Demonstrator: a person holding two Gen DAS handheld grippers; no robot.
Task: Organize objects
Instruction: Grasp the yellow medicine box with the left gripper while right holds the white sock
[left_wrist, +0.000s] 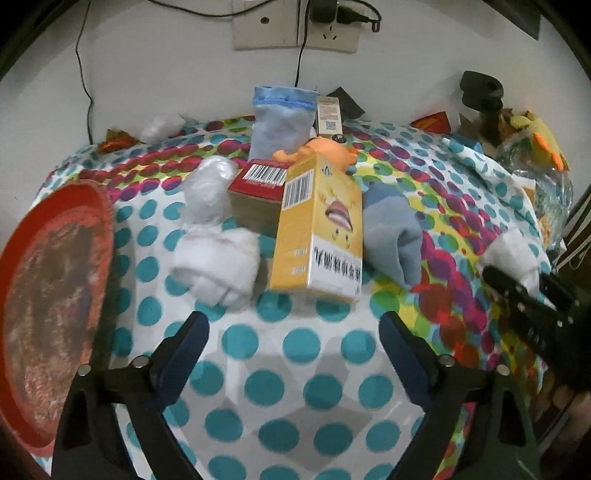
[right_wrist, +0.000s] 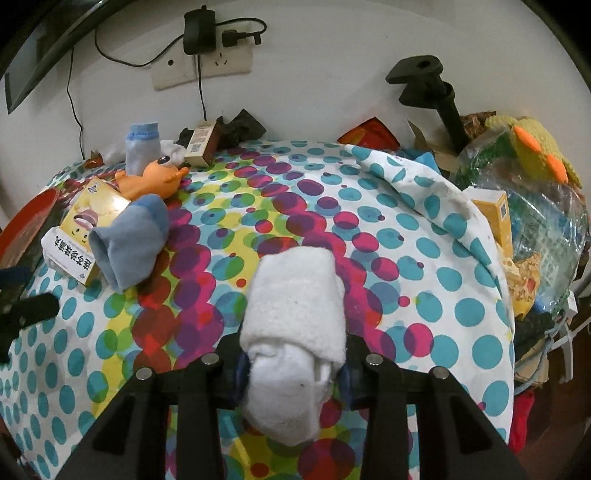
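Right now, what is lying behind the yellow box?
Behind the yellow box sit a red box and an orange toy. The box covers the lower parts of both.

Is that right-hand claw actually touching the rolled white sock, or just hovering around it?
Touching. The right wrist view shows the right gripper with its blue pads pressed against both sides of the rolled white sock, pinching it above the dotted tablecloth.

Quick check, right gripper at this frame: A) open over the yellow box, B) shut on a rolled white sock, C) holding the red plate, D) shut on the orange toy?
B: in the right wrist view the right gripper has its pads pressed against both sides of the rolled white sock.
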